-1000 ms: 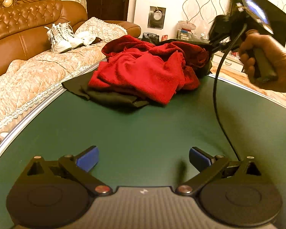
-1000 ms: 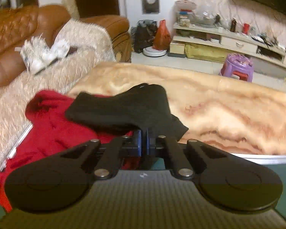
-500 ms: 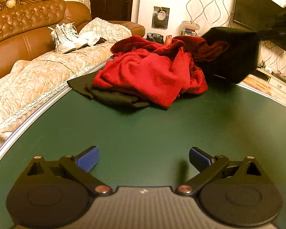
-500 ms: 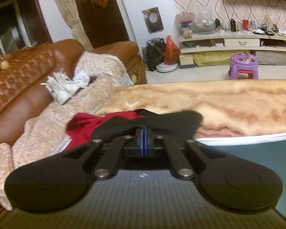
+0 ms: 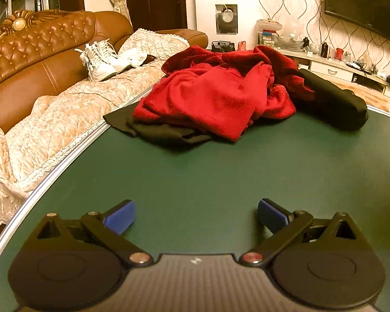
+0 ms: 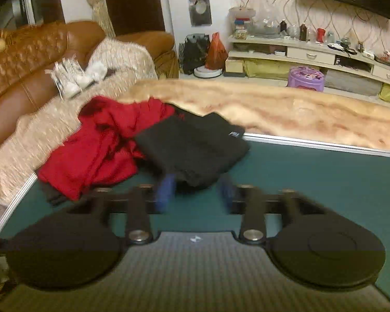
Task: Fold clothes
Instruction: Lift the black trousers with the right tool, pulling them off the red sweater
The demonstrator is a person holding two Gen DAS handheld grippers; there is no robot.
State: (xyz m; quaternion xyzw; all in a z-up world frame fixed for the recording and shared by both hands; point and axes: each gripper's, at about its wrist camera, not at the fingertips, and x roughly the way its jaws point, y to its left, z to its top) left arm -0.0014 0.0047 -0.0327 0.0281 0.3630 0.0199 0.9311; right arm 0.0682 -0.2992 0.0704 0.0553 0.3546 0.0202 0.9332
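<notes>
A brown tufted leather sofa (image 5: 39,52) fills the upper left of the frame, draped with a cream quilted cover (image 5: 65,119); a pair of white high-top sneakers (image 5: 101,59) rests on it. At the upper right a dark television (image 5: 361,2) hangs on wavy-patterned wallpaper above a long cluttered shelf (image 6: 312,52). A purple stool (image 6: 306,78) stands on the floor.
</notes>
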